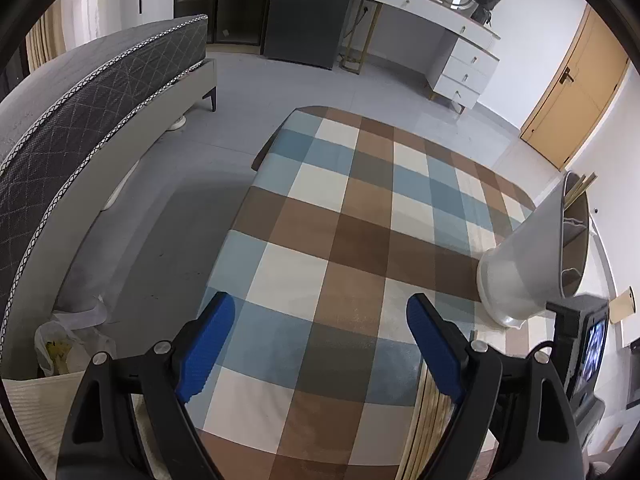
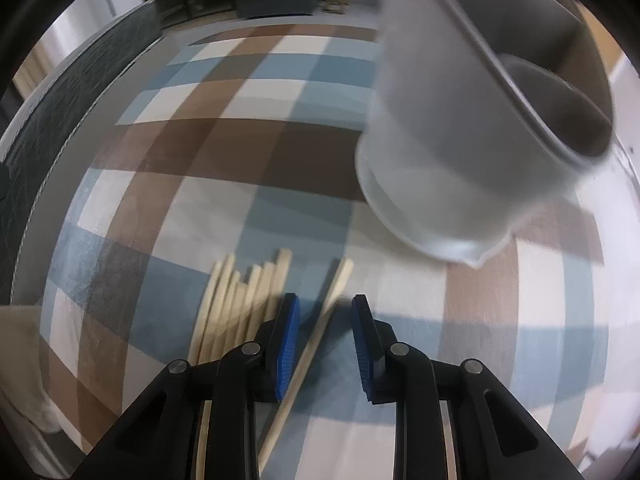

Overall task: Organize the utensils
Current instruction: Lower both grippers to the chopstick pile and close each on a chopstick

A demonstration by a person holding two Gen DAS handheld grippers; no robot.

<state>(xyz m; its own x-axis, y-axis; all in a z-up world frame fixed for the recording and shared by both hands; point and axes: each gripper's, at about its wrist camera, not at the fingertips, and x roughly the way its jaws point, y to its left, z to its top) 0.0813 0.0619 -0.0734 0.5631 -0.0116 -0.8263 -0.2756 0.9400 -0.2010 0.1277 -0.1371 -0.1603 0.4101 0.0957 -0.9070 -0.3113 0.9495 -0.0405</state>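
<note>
In the left wrist view I am seeing the bed (image 1: 92, 92) filling the upper left of the frame and a plastic bag (image 1: 72, 344) sitting on the floor at the lower left. My left gripper (image 1: 320, 344) is hovering at the bottom centre with its blue pads spread wide apart and nothing between them, over the checked cloth covering the counter (image 1: 340, 216). A bundle of chopsticks (image 1: 430, 412) is lying at the lower right of that frame, partly hidden behind the right-hand finger, and the grey utensil holder (image 1: 532, 256) is standing on the cloth at the right edge. In the right wrist view the picture is blurring, but I am making out the chopsticks (image 2: 236, 308) lying side by side left of centre in the lower half. My right gripper (image 2: 326, 344) is sitting at the bottom centre with its pads apart, and a single chopstick (image 2: 308, 356) is lying slantwise in the gap between them; I cannot tell whether either pad is touching it. The utensil holder (image 2: 460, 152) is filling the upper right, standing on the cloth.
</note>
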